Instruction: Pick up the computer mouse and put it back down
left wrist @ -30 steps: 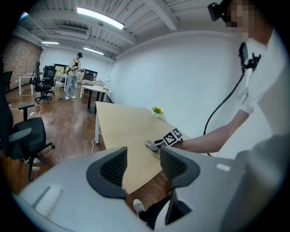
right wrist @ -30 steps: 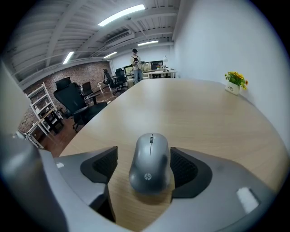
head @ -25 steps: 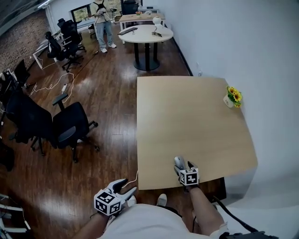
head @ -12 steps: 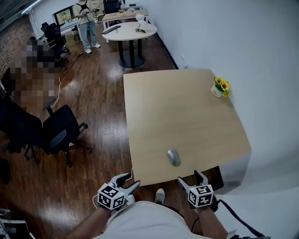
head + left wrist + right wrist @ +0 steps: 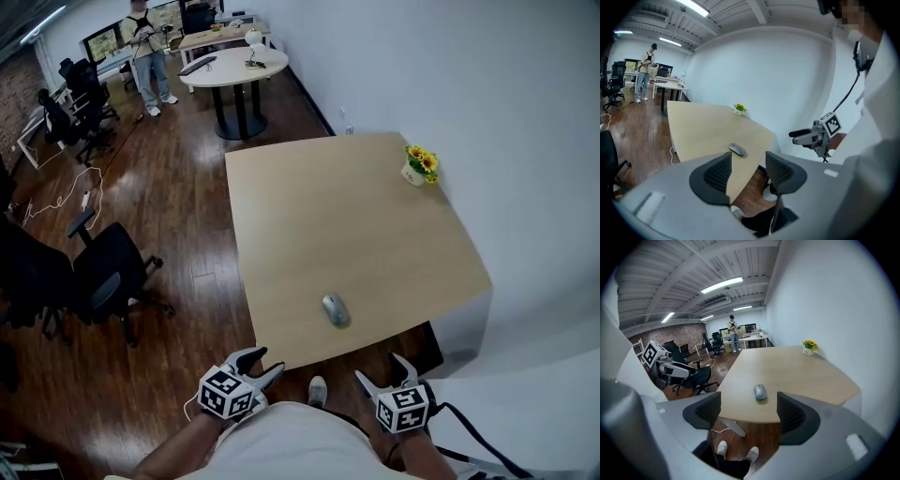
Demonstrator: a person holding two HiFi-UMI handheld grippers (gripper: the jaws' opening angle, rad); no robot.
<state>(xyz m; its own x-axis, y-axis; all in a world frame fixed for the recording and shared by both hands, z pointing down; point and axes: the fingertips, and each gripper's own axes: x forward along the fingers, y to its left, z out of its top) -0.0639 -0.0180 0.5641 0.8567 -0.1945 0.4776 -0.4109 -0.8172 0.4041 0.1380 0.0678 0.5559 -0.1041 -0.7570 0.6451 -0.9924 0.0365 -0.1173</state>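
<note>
As the mouse lies free by the worktop's near edge, apparently set down, I hold the left tool and right tool clear of it, both wide and empty.

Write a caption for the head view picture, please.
A computer mouse lies near the table's front edge; the left tool and right tool hover open just off it.
</note>
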